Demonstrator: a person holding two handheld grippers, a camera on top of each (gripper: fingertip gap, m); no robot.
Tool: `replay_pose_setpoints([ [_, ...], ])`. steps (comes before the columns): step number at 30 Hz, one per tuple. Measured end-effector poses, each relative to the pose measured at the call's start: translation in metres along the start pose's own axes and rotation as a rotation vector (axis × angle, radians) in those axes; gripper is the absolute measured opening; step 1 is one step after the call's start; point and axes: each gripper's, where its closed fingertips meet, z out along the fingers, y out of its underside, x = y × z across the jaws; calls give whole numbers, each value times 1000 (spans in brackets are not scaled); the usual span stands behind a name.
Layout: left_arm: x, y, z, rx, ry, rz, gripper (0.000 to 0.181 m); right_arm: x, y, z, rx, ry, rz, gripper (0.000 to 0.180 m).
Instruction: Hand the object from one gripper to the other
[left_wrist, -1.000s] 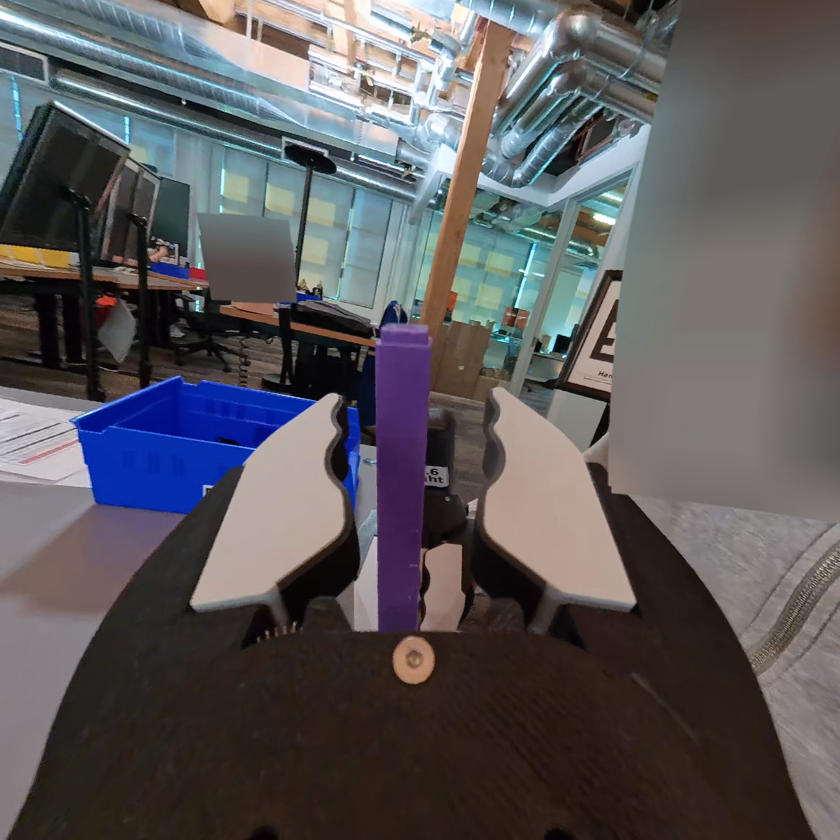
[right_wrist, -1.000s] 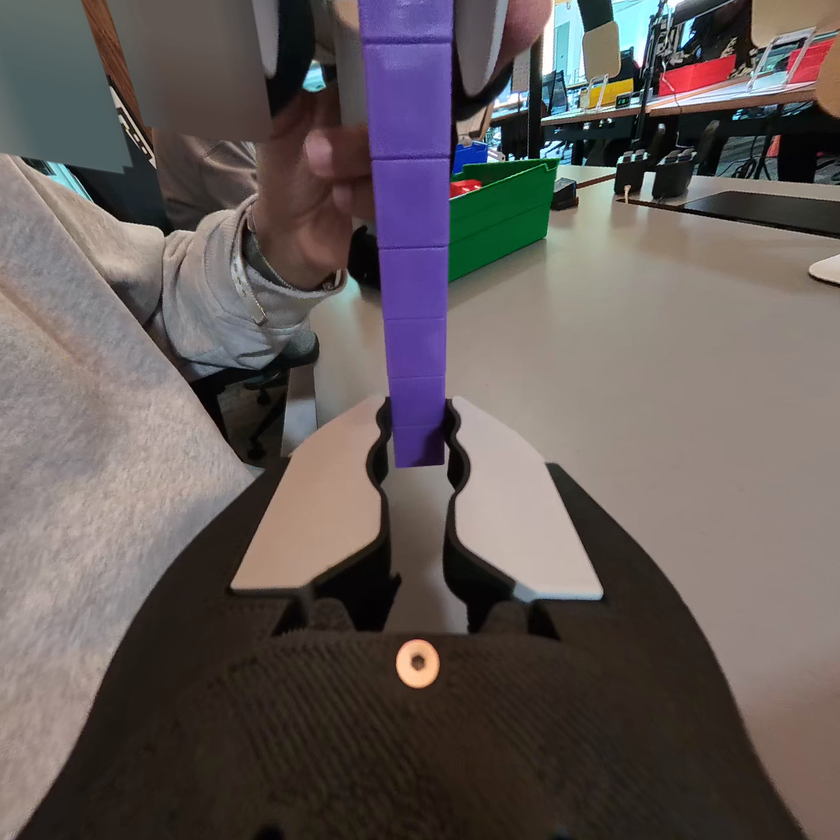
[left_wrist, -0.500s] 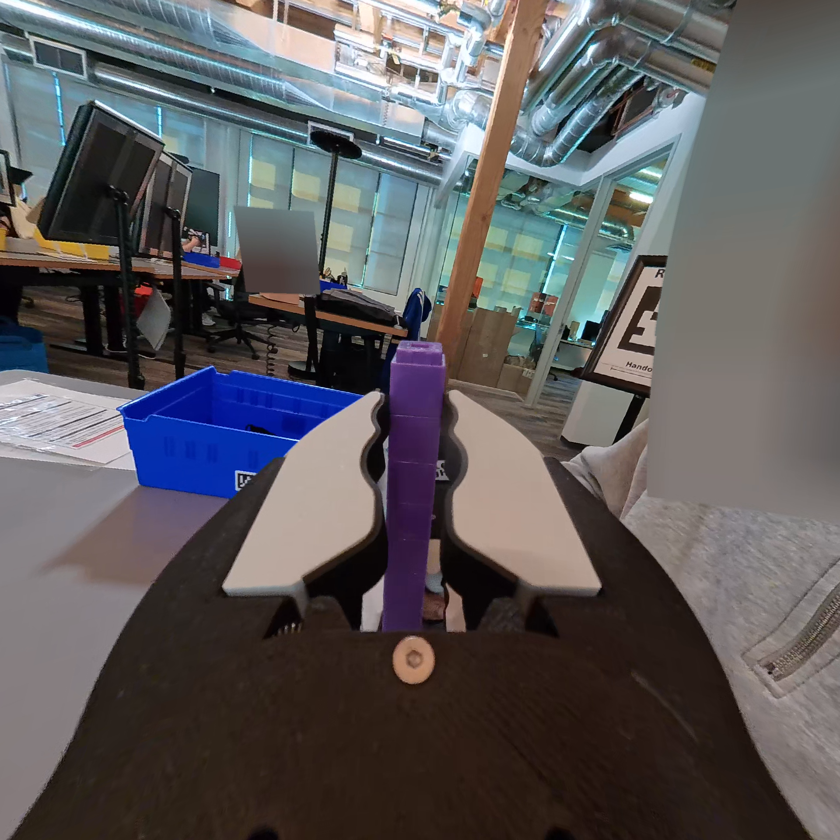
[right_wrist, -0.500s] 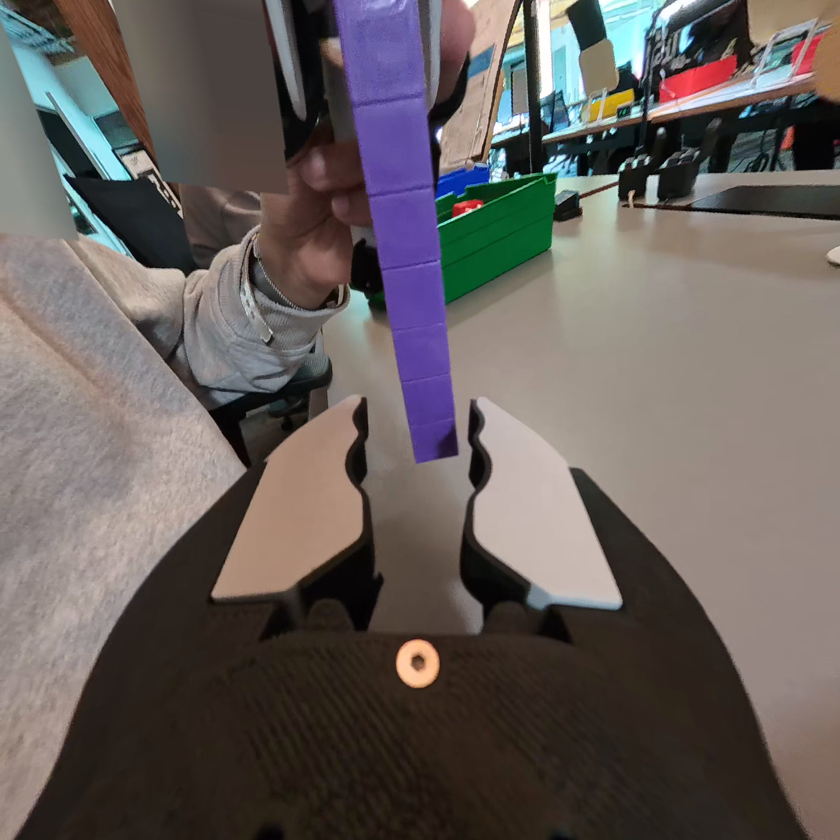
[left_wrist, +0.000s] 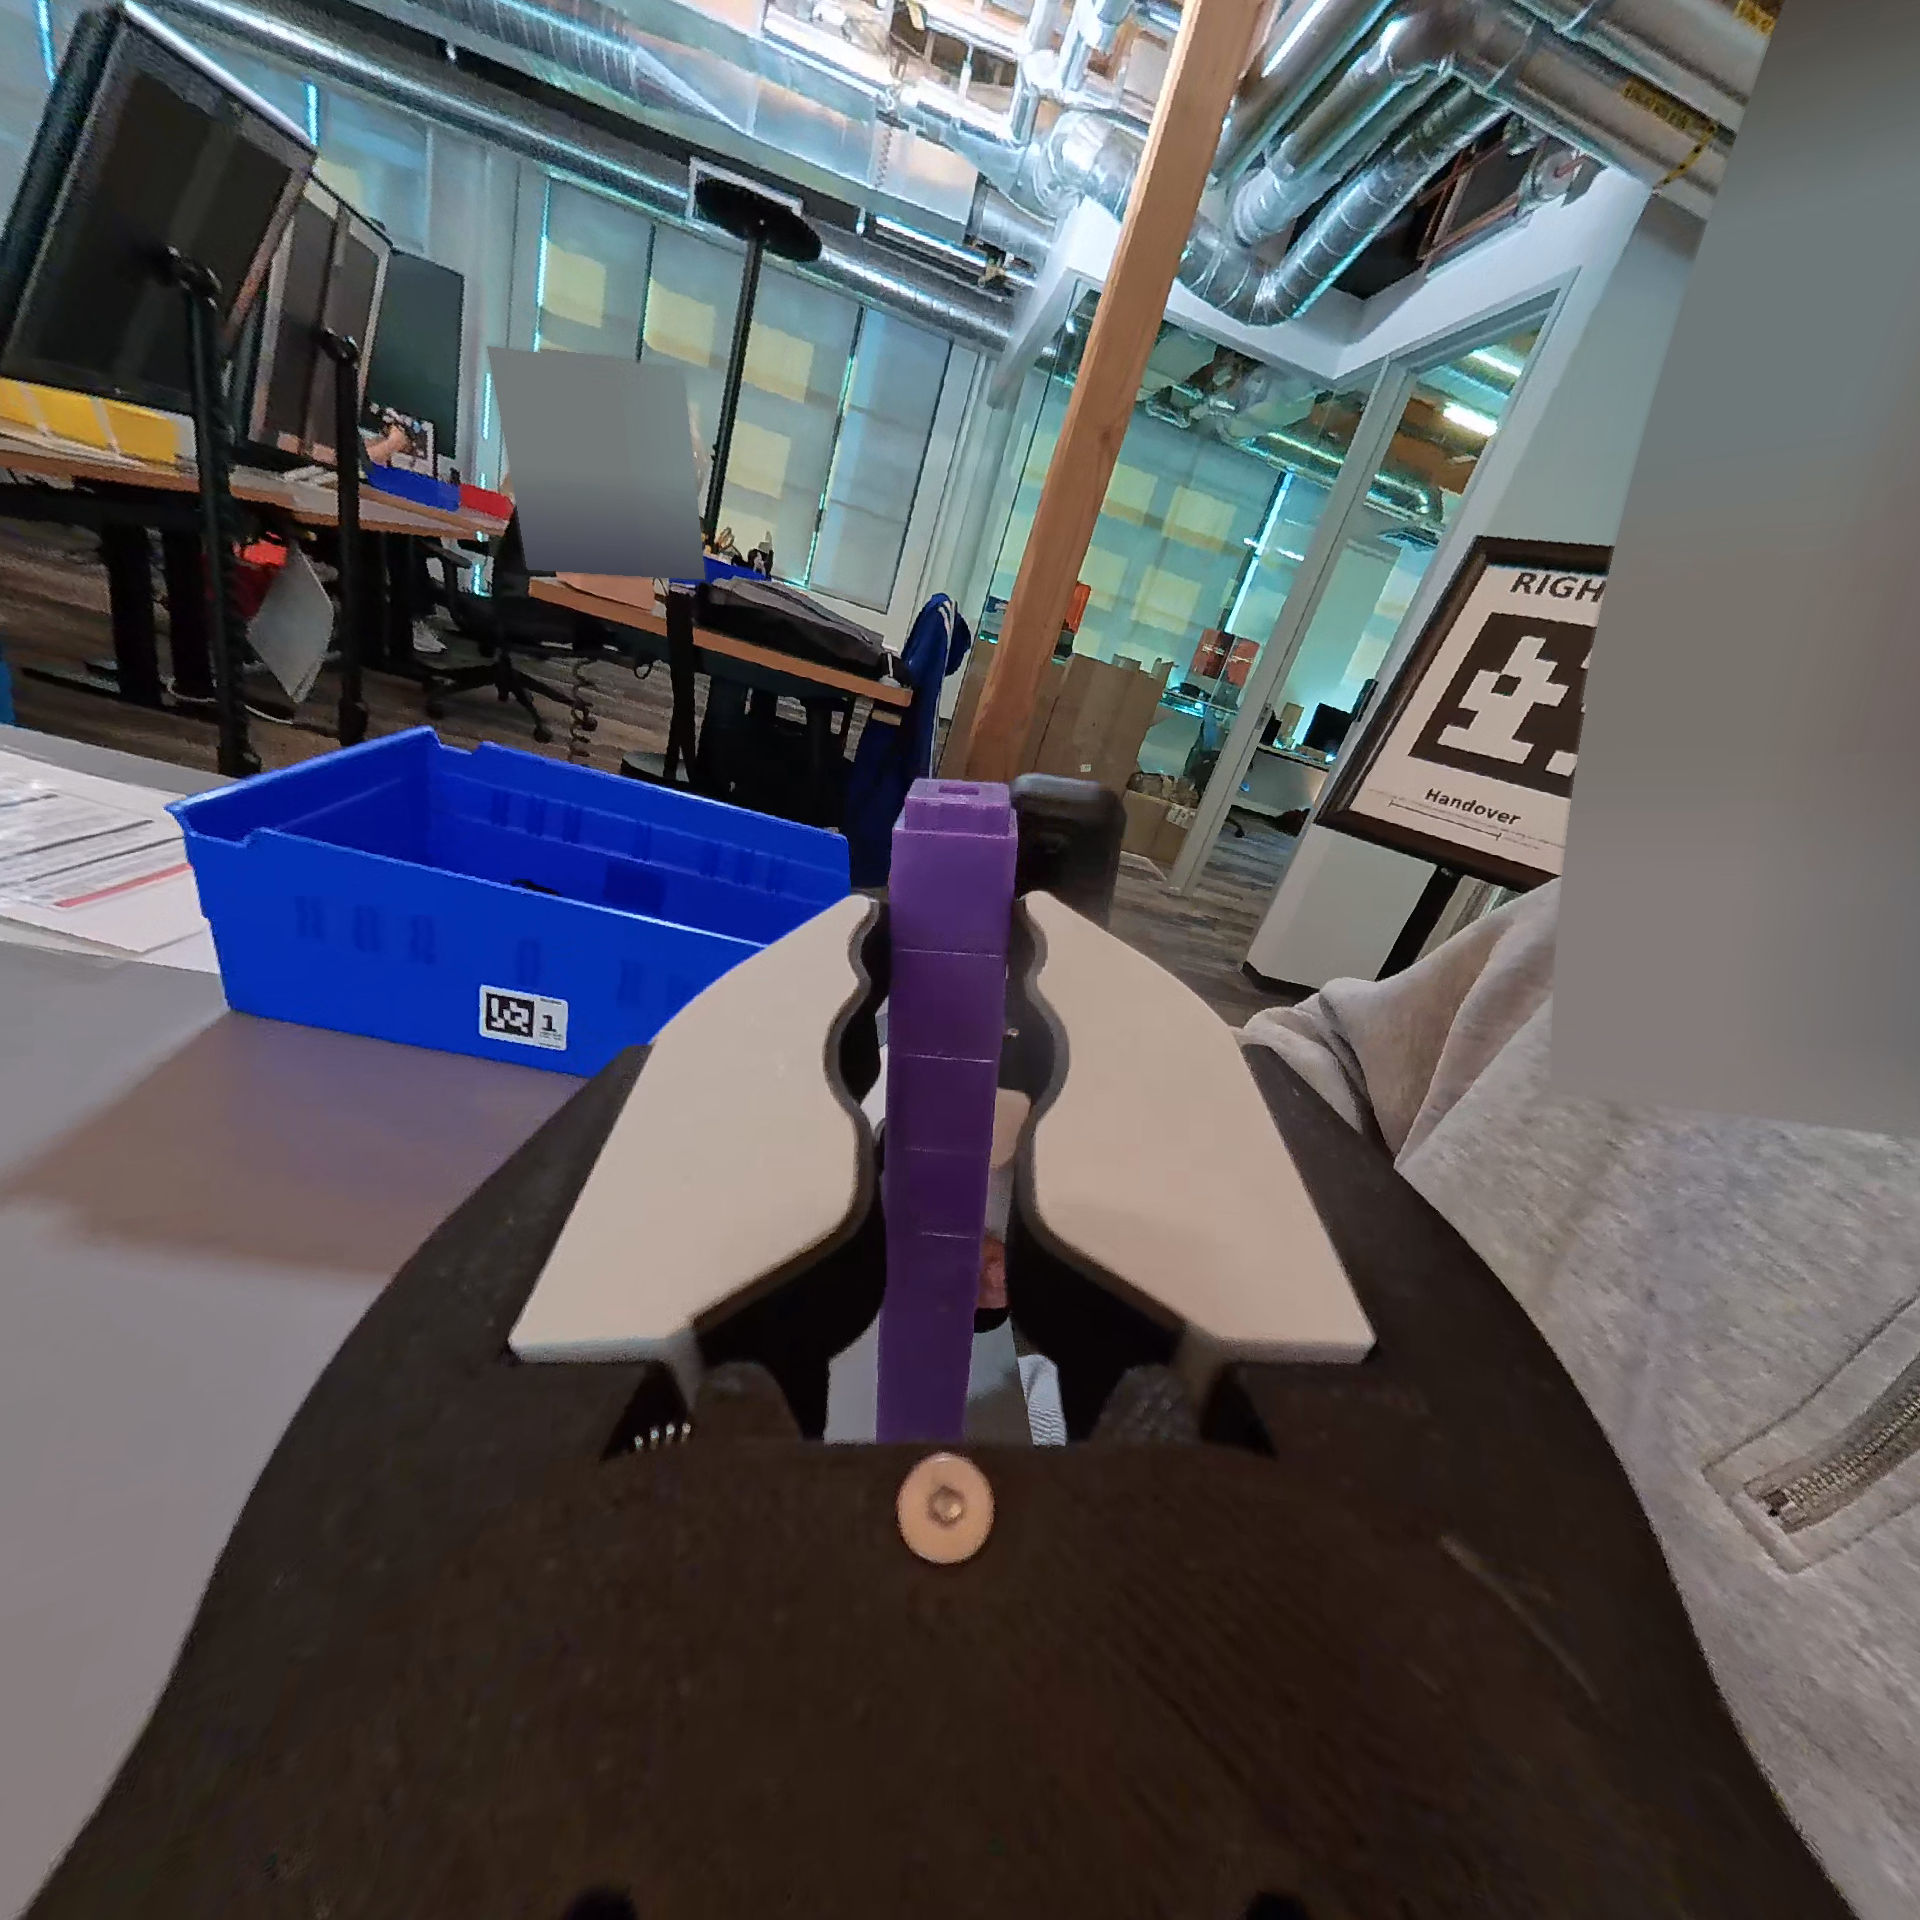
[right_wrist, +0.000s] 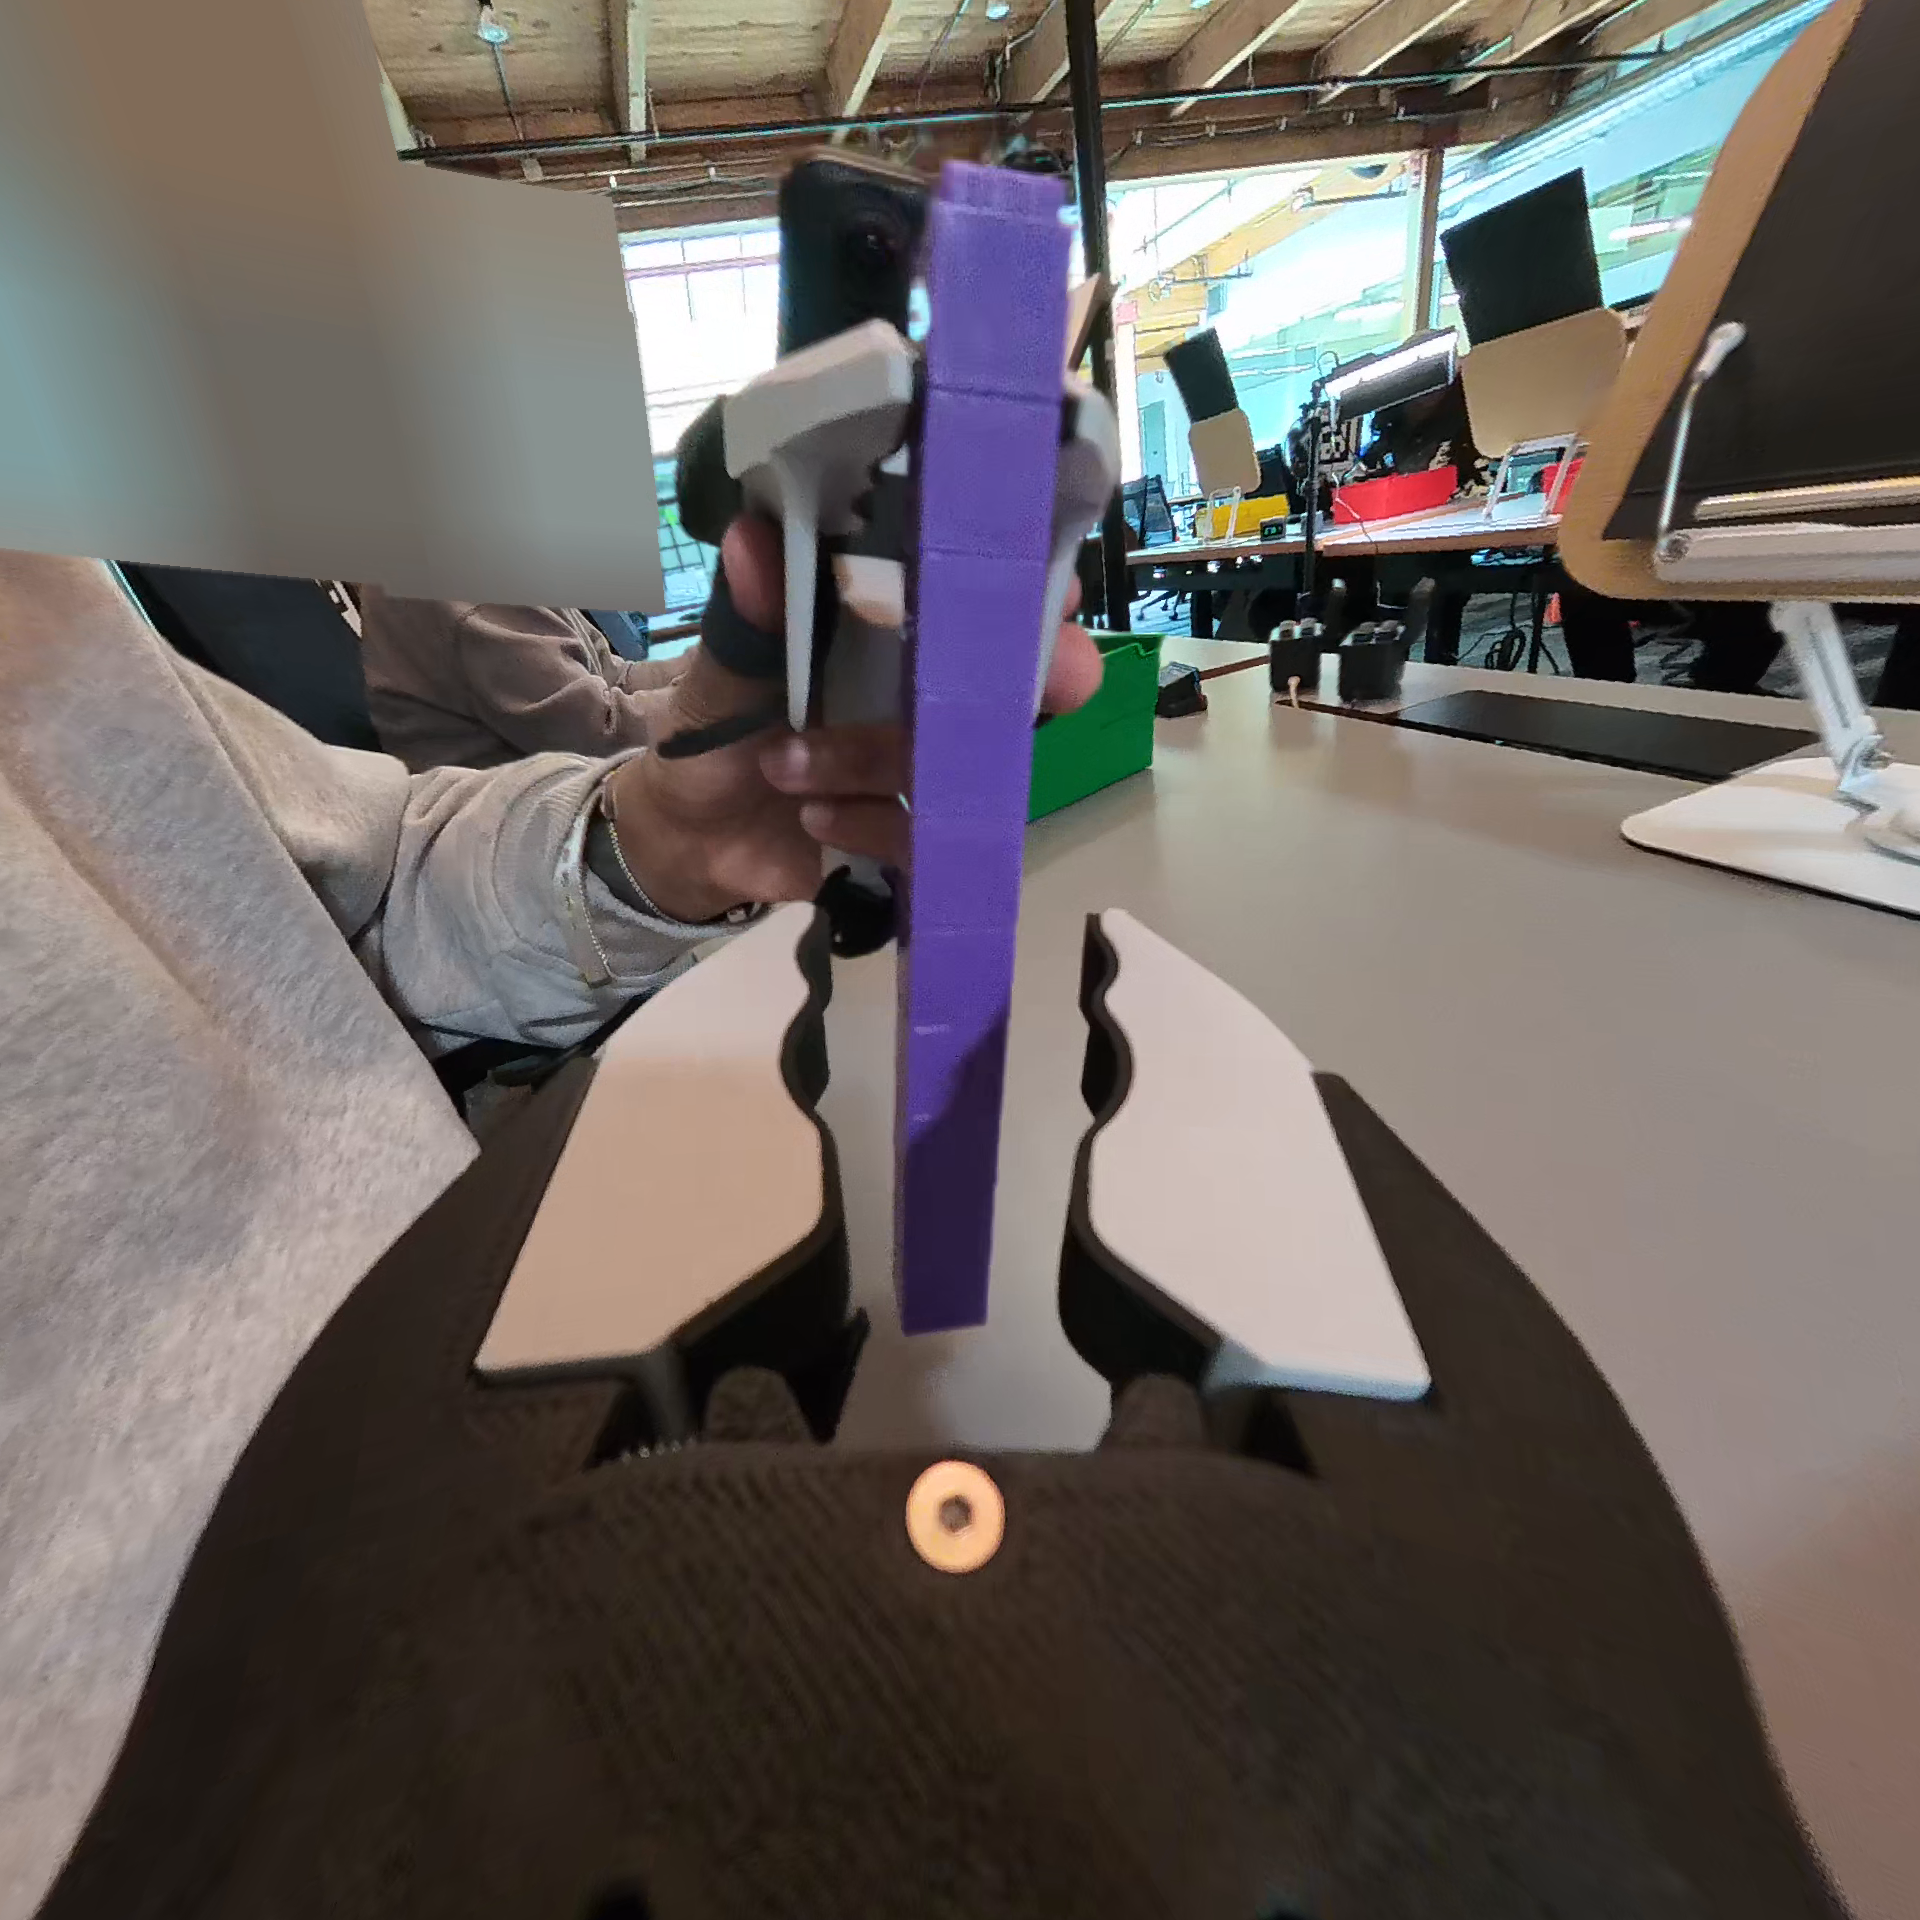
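Note:
The object is a long purple bar of joined cubes. My left gripper is shut on it, and the bar stands upright between the fingers with its top above the tips. In the right wrist view the same bar hangs down from the left gripper, which a hand holds up ahead. My right gripper is open. The bar's lower end lies between its fingers with a gap on each side.
A blue bin stands on the grey table ahead left, with papers beside it. A green bin and a white monitor stand are on the table. A grey sleeve is at the left. My right fingertips sit around 8 cm from my left ones.
My left gripper has shut on the bar and my right gripper has opened off its lower end. The bar now reaches deeper between the right fingers.

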Motion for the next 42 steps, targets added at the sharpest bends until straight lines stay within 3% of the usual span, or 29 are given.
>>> replay_pose_setpoints([
  [6,2,16,8,-19,29,-36,21,-7,2,3,-21,-3,-36,24],
  [10,6,17,9,-8,67,-63,23,-4,3,1,-35,-8,-1,21],
  [15,-5,16,8,24,41,-106,71,6,-12,-9,36,17,29,21],
  [17,-12,30,9,-31,35,-106,74,10,-18,-15,64,22,39,21],
  [22,-9,94,12,-321,147,-183,51,16,-33,-27,121,30,51,21],
  [26,-5,111,16,-361,155,-141,41,15,-34,-28,123,21,48,21],
  [29,-3,111,17,-360,153,-102,23,11,-30,-25,108,10,43,21],
  [32,-4,111,15,-370,141,-54,22,12,-30,-24,118,10,50,24],
  [36,-11,95,13,-292,97,-36,22,21,-36,-27,182,50,63,58],
  [42,-23,51,-1,-84,45,-58,22,29,-10,-17,72,64,112,65],
])
